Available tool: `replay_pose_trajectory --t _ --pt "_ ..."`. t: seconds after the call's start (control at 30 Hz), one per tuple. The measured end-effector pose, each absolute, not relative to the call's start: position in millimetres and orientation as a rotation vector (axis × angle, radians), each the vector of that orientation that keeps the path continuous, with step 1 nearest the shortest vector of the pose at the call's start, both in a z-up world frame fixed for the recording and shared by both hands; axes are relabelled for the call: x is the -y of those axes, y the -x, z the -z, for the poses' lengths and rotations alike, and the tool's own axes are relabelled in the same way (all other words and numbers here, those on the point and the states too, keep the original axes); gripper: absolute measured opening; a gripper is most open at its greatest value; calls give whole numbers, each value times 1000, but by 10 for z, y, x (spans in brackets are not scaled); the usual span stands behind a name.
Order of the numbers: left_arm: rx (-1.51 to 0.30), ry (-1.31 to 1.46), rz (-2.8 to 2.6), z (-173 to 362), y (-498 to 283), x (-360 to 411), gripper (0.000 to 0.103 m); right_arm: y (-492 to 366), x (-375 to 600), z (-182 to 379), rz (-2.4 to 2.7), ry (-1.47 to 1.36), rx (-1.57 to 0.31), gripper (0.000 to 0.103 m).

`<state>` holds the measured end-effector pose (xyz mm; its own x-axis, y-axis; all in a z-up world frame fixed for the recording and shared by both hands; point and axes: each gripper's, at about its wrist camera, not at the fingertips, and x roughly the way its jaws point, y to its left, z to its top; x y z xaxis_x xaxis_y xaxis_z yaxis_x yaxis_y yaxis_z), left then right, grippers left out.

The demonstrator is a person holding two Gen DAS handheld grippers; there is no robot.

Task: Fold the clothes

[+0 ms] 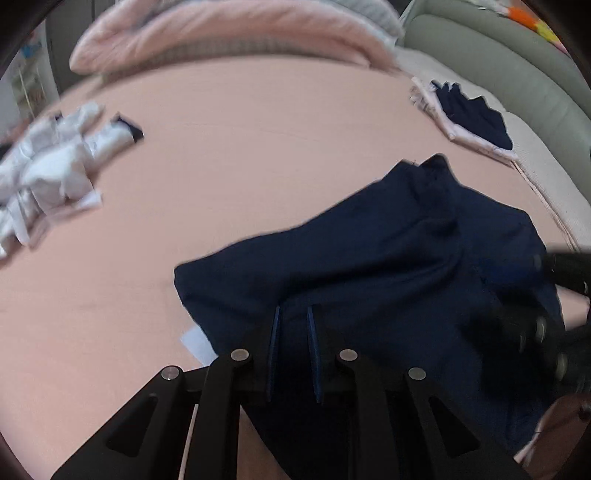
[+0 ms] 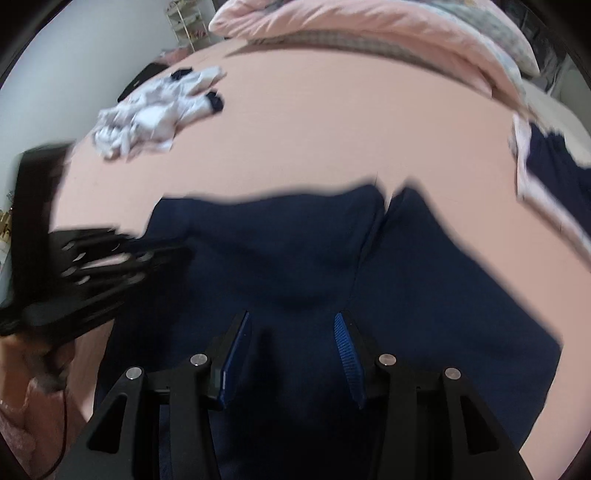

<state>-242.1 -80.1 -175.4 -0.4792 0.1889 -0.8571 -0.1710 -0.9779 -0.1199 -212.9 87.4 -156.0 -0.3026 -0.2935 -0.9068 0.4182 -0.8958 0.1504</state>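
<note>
A navy blue garment (image 1: 369, 258) lies spread on the pink bed sheet (image 1: 221, 166), partly rumpled. My left gripper (image 1: 293, 314) is over its near edge, jaws close together with navy cloth between them. In the right wrist view the same garment (image 2: 295, 251) fills the lower half, and my right gripper (image 2: 291, 321) hovers over it with jaws apart and nothing gripped. The left gripper shows blurred at the left of the right wrist view (image 2: 96, 258); the right gripper shows blurred at the right of the left wrist view (image 1: 535, 332).
A crumpled white garment (image 1: 48, 166) lies at the left of the bed, also in the right wrist view (image 2: 155, 114). A folded pink and navy stack (image 1: 476, 118) sits at the right edge. A pink quilt (image 1: 229, 33) lies at the back, a grey-green sofa (image 1: 498, 59) beyond.
</note>
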Motion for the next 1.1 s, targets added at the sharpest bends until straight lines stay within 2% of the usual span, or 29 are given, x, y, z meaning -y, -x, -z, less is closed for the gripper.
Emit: replay_pose_trajectory --t 0.13,0.23,0.3,0.4,0.63,0.67,0.7,0.8,0.93,1.03,1.1 --pt "208 1381 -2598 1597 2403 1074 13 1991 -883 1574 2251 -1492 -180 46" --pt "344 1363 -2661 1581 2415 1326 13 2282 -970 1349 2296 -1436 -61 46" --pt "417 1387 -2639 1626 2438 1436 13 2553 -982 1257 2348 -1413 -84 46" --pt "387 1442 -2663 1680 2513 1434 13 2871 -950 1286 2357 -1442 -125 46" --pt "487 1448 -2592 1819 2637 1414 13 3362 -731 1671 2233 -1559 -186 45" --pt "471 1443 -2601 1813 2638 1381 10 3368 -709 1695 2246 -1549 -213 27" --pt "447 1438 -2616 1798 2638 1343 3 3375 -687 1718 2258 -1539 -240 4" --pt "383 1409 -2662 1735 2633 1255 3 3427 -740 1639 2239 -1479 -130 4" --pt "397 1409 -2708 1720 2638 1361 3 3540 -862 1629 2289 -1446 -82 4" --pt "492 1495 -2714 1843 2675 1529 3 3605 -971 1802 2297 -1487 -27 4" --pt "663 1505 -2648 1877 2686 1680 5 3692 -1032 1851 2288 -1489 38 4"
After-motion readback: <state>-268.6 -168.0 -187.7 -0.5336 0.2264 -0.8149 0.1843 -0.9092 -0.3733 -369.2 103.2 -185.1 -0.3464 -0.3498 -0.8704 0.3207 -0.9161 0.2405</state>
